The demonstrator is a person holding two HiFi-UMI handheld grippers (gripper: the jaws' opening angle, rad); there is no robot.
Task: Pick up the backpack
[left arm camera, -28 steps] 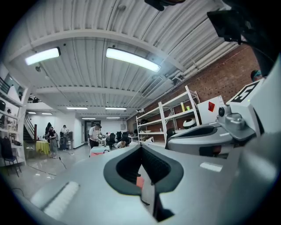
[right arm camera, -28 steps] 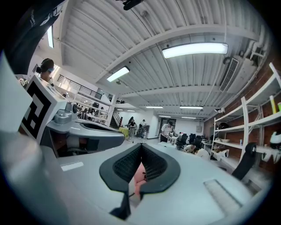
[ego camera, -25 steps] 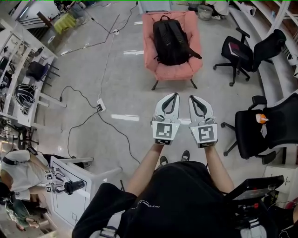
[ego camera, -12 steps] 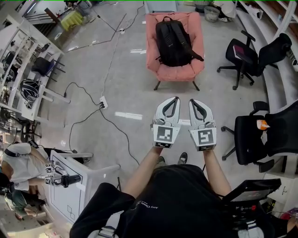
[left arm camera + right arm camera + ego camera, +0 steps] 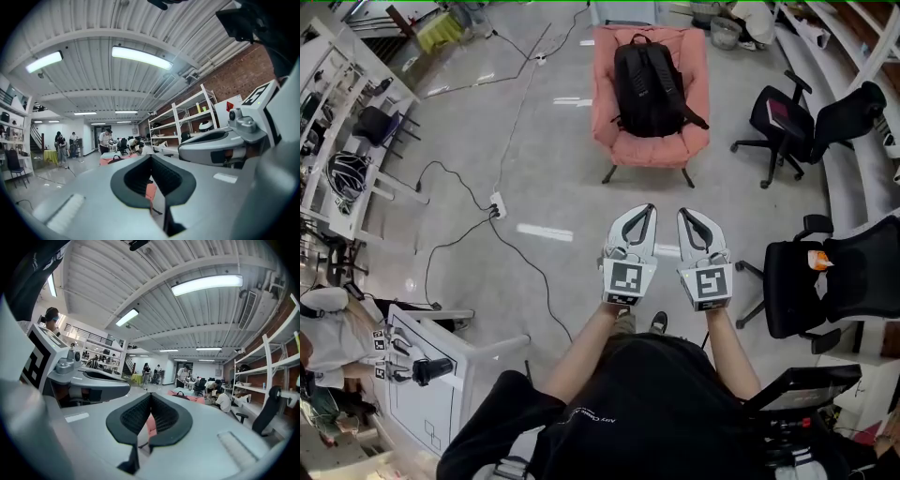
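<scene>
A black backpack [image 5: 649, 89] lies on the seat of a pink armchair [image 5: 651, 150] at the far middle of the head view. My left gripper [image 5: 648, 210] and right gripper [image 5: 683, 215] are held side by side in front of me, well short of the chair, both shut and empty. In the left gripper view the armchair [image 5: 110, 161] shows small and far beyond the left gripper [image 5: 151, 157], with the backpack's top [image 5: 115, 157] just visible. The right gripper view shows the right gripper [image 5: 151, 395] with the armchair [image 5: 190, 400] and the backpack's handle [image 5: 180, 393] in the distance.
Black office chairs [image 5: 811, 108] stand to the right of the armchair and another [image 5: 834, 281] close on my right. A power strip with cables [image 5: 497, 204] lies on the floor to the left. White racks [image 5: 342, 141] line the left side. People [image 5: 185, 376] stand far off.
Both grippers stay shut and side by side, sinking a little. The head view has shifted slightly, so the armchair and backpack sit a bit nearer in the picture.
</scene>
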